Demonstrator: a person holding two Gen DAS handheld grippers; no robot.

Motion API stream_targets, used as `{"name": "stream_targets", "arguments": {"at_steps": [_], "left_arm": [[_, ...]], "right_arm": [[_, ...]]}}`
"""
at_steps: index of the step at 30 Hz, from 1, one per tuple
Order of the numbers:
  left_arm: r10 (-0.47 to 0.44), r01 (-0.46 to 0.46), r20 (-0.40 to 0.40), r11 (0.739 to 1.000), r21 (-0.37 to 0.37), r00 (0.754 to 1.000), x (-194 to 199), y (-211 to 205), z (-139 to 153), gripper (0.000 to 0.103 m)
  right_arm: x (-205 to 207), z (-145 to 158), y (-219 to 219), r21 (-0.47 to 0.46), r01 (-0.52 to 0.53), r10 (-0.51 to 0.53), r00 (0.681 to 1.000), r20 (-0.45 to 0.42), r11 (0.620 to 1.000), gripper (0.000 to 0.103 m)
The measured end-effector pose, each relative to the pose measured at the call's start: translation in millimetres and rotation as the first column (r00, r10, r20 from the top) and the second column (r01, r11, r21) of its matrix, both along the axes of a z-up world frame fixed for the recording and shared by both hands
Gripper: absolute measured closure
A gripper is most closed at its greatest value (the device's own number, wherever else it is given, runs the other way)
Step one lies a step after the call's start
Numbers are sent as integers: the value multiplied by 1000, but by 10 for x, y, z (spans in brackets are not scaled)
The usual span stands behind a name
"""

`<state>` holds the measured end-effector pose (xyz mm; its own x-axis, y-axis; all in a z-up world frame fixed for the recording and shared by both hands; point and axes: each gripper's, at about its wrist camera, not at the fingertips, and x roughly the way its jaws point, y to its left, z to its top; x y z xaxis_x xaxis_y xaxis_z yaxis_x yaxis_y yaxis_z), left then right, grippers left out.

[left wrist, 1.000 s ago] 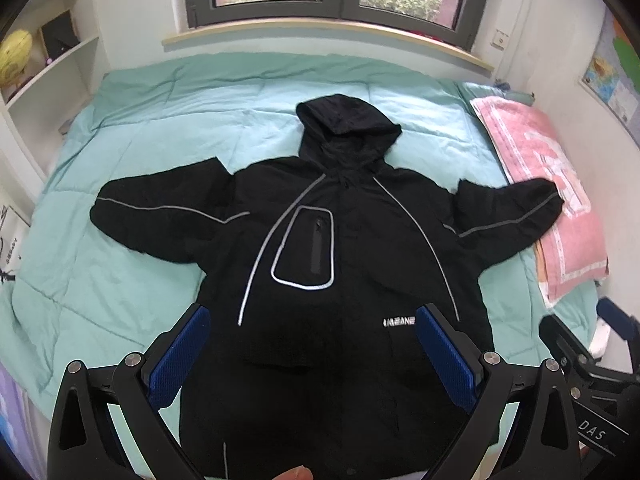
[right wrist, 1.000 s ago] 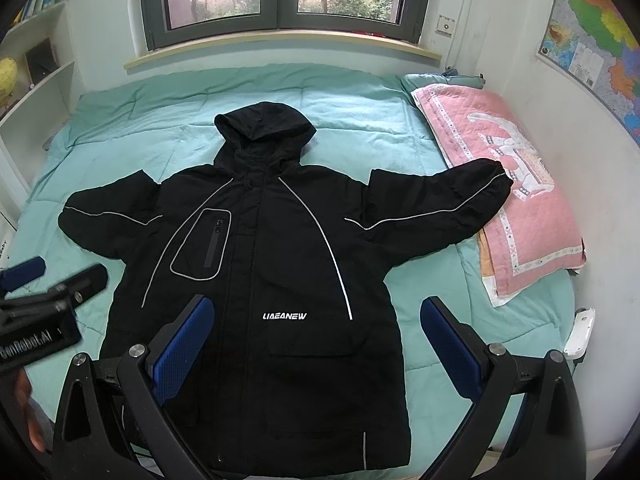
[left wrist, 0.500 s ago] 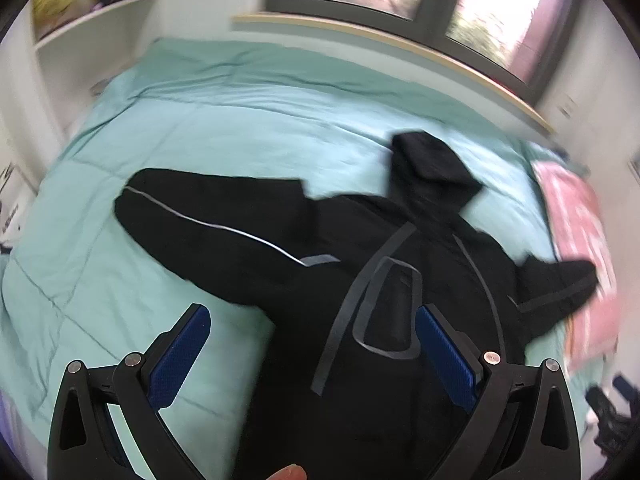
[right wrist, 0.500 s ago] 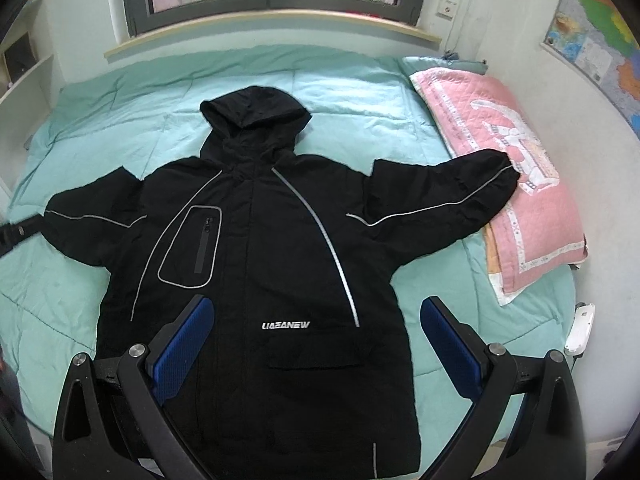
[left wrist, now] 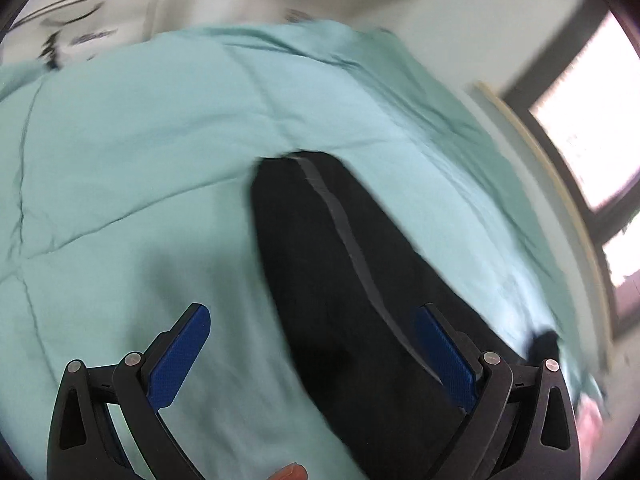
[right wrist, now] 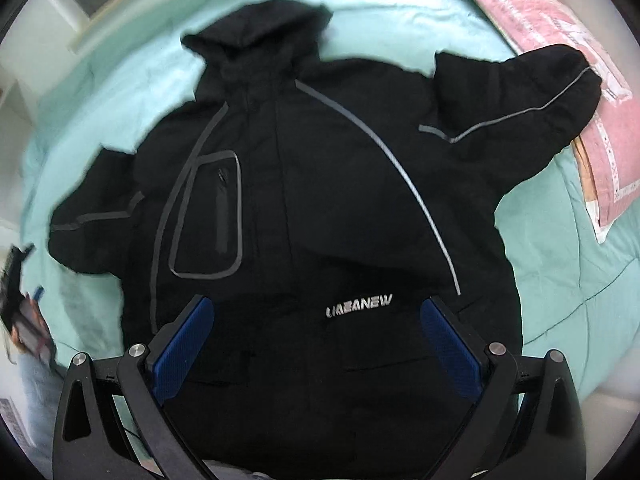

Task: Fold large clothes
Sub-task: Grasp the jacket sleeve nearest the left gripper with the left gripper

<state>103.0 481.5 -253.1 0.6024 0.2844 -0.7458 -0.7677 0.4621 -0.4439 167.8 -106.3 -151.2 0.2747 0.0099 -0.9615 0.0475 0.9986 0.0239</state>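
A black hooded jacket [right wrist: 320, 184] with grey reflective stripes lies spread face up on a teal quilt [right wrist: 568, 248]. In the left wrist view only its one sleeve [left wrist: 340, 280] shows, with the cuff pointing away. My left gripper [left wrist: 312, 320] is open and hovers over that sleeve, empty. My right gripper [right wrist: 316, 312] is open and empty above the jacket's lower front, near the white logo [right wrist: 360, 305]. The other sleeve [right wrist: 520, 120] reaches onto a pink pillow.
A pink pillow [right wrist: 560, 40] lies at the bed's right side. A window [left wrist: 592, 120] and its sill run along the far side of the bed. The left gripper also shows at the left edge of the right wrist view [right wrist: 20, 288].
My left gripper has swung left and down, from the whole jacket to close over the left sleeve. My right gripper has moved forward and lower over the jacket body. Both stay open.
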Motion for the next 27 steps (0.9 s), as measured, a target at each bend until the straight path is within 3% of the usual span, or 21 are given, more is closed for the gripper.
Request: {"name": "stream_targets", "arguments": {"at_steps": [5, 9, 13, 15, 16, 21, 24, 27], "left_arm": [[109, -104, 42, 989, -108, 993, 17, 189, -494, 1], [70, -67, 29, 993, -96, 997, 240, 129, -600, 1], [42, -38, 39, 995, -96, 998, 235, 56, -612, 4], [44, -37, 69, 994, -105, 997, 236, 56, -573, 36], [50, -41, 80, 993, -112, 996, 219, 44, -541, 64], [42, -26, 118, 990, -136, 992, 192, 29, -455, 72], [64, -29, 200, 984, -177, 978, 94, 26, -321, 75], [0, 45, 309, 989, -140, 951, 67, -111, 14, 80]], "right_arm": [[-92, -238, 229, 6, -65, 65, 992, -105, 998, 0], [-35, -439, 336, 25, -84, 87, 981, -173, 996, 0], [12, -486, 470, 43, -130, 136, 973, -186, 991, 0], [7, -495, 510, 55, -149, 157, 970, -186, 987, 0], [6, -508, 541, 60, -155, 164, 968, -190, 986, 0], [-40, -579, 614, 109, -181, 201, 956, -215, 977, 0], [-52, -574, 628, 121, -191, 213, 954, -209, 974, 0], [-48, -570, 624, 128, -190, 213, 956, -204, 973, 0]]}}
